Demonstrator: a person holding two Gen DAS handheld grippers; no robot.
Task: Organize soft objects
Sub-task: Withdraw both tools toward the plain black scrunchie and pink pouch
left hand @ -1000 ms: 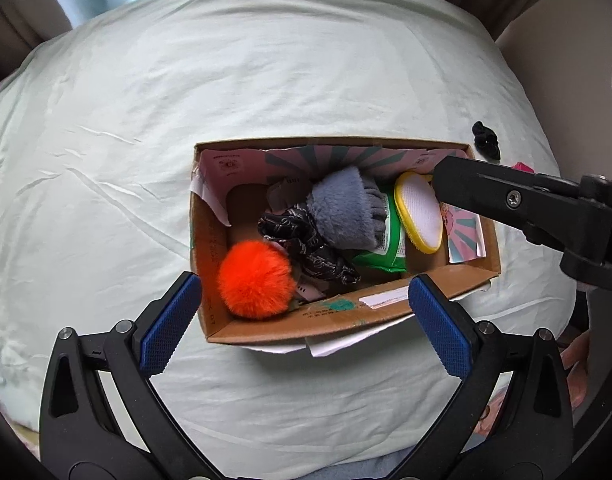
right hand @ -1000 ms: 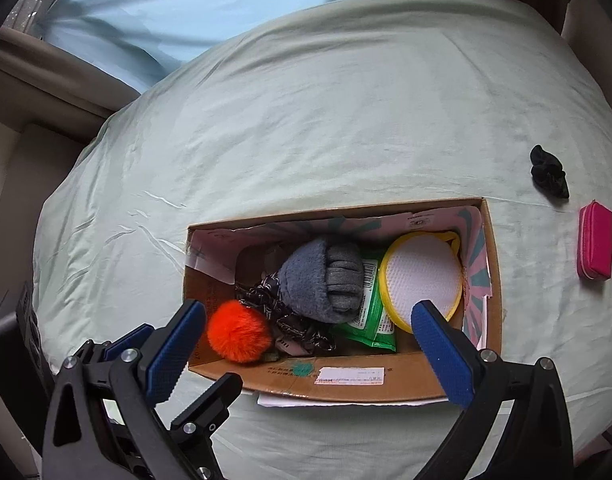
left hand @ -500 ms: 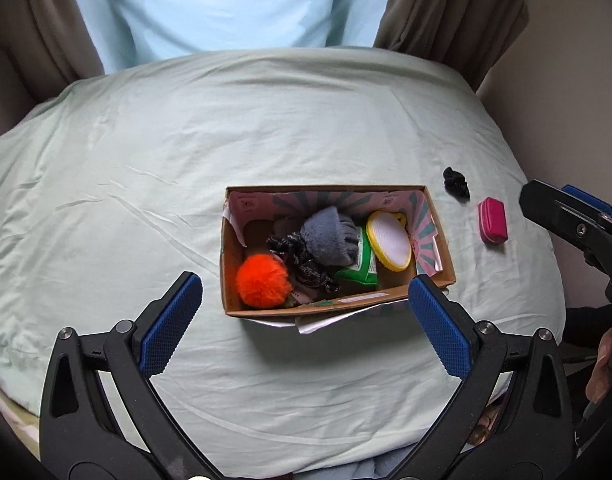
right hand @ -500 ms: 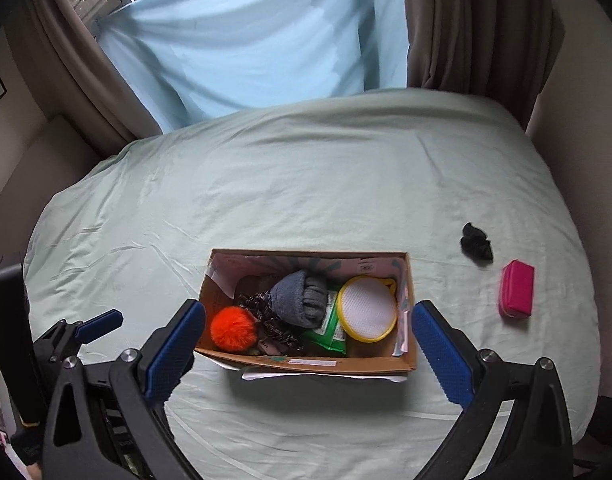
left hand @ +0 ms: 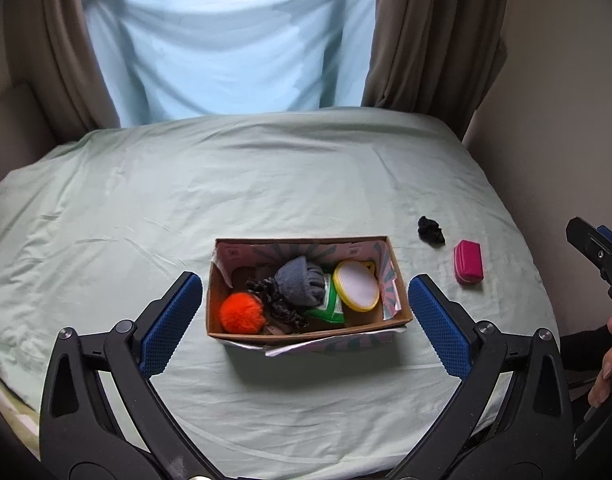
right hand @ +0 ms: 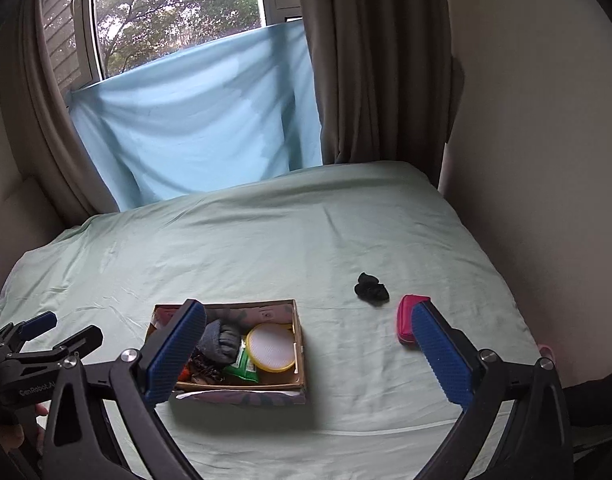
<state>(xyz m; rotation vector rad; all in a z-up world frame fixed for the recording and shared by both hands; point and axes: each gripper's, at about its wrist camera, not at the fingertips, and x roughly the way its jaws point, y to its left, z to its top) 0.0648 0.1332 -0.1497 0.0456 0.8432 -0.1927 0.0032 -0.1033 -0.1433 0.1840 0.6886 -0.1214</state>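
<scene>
Currently: cardboard box [left hand: 306, 330] on bed [left hand: 266, 184], holding orange pompom [left hand: 241, 312] and grey sock [left hand: 298, 282]. Outside, right: black scrunchie [right hand: 371, 289], pink pouch [right hand: 406, 326]. Left gripper [left hand: 306, 320] and right gripper [right hand: 306, 360] spread, empty. Advice: right gripper descends squarely, pinching the pouch across its narrow width.

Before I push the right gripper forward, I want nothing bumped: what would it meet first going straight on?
The right gripper is open and points between the cardboard box and the pink pouch. It would probably meet bare bedsheet first, though depth is unclear.
</scene>
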